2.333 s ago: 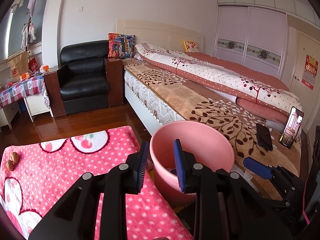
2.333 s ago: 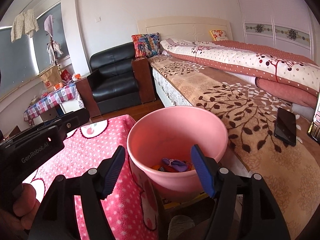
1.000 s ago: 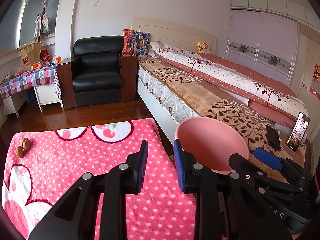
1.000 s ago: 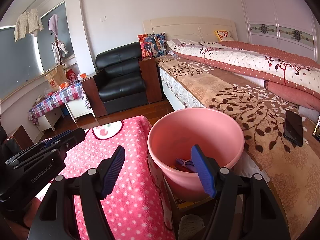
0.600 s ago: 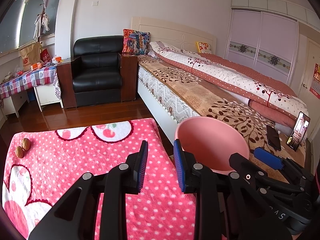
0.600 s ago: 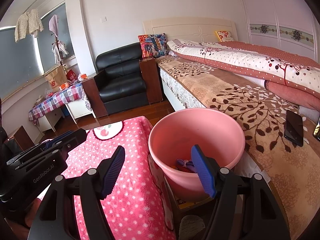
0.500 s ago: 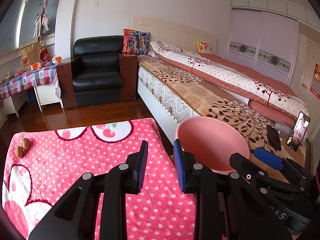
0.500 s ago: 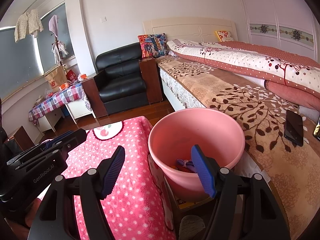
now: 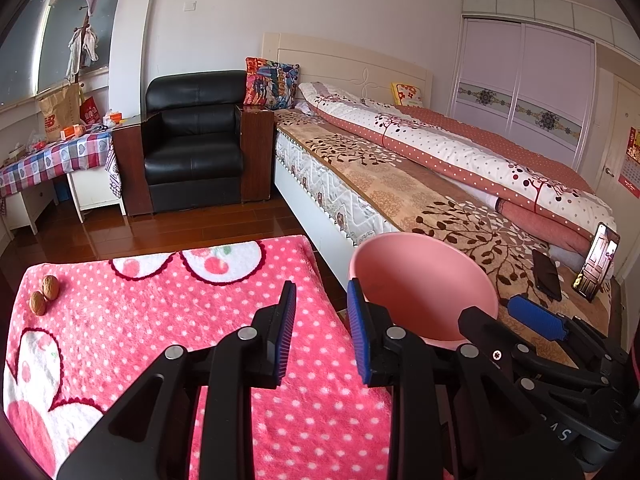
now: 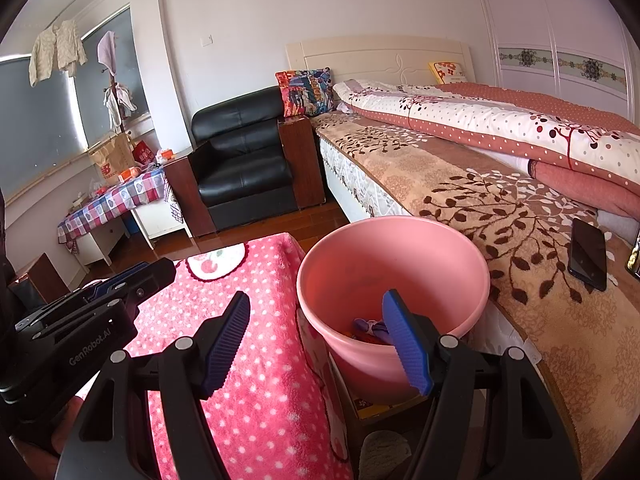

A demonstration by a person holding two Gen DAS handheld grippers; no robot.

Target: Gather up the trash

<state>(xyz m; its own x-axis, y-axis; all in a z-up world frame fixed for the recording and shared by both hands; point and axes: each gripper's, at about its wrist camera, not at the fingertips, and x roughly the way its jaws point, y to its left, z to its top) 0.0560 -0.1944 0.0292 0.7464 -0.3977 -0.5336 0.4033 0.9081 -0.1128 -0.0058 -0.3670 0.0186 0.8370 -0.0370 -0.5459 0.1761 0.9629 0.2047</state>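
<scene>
Comparing with the views from two seconds back: both grippers have pulled away from the pink bucket (image 10: pixel 394 276) and now hold level and quiet. Left gripper (image 9: pixel 320 312): jaws apart, narrow gap, nothing between them; bucket sits just right of its right jaw. Right gripper (image 10: pixel 316 336): jaws wide apart, empty; bucket rim lies between and beyond them, with scraps of trash (image 10: pixel 370 330) at the bottom. Two walnuts (image 9: pixel 44 294) remain on the pink blanket (image 9: pixel 160 320), far left of the left jaws, likely next to collect.
</scene>
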